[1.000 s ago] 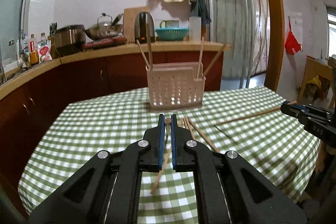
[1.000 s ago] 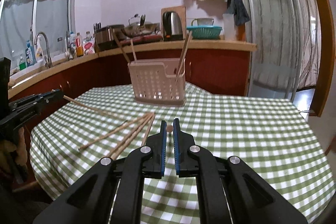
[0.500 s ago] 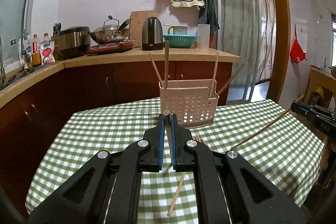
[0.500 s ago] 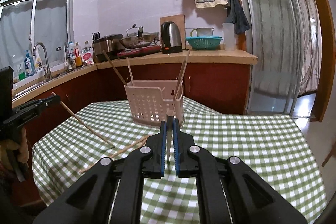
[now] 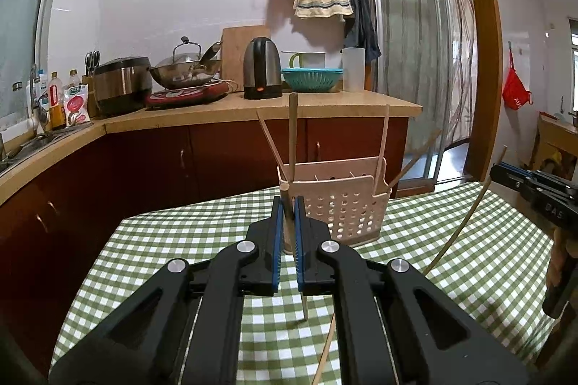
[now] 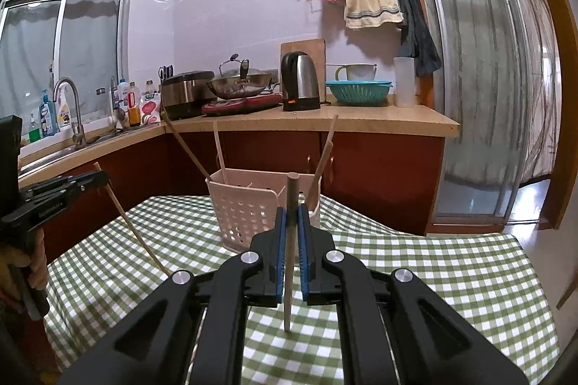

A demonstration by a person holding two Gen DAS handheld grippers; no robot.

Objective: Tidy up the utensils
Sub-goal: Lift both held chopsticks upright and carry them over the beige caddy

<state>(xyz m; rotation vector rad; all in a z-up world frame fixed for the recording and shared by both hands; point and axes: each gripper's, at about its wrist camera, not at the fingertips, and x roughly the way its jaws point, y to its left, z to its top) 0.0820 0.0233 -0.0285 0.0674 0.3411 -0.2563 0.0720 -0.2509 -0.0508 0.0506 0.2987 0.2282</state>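
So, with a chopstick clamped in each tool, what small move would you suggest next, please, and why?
Probably carry both forward over the basket. Each tool, left and right, holds its chopstick upright with the tip clear of the cloth, short of the basket's rim.

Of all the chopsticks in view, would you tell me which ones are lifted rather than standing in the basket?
Two: one chopstick clamped in the left gripper, another in the right gripper. Four others lean in the basket.

Two wrist fisheyes, each looking forward along its fingers, close over the checked table [image 5: 173,240]; both share basket [image 6: 245,208], counter [image 5: 224,112].
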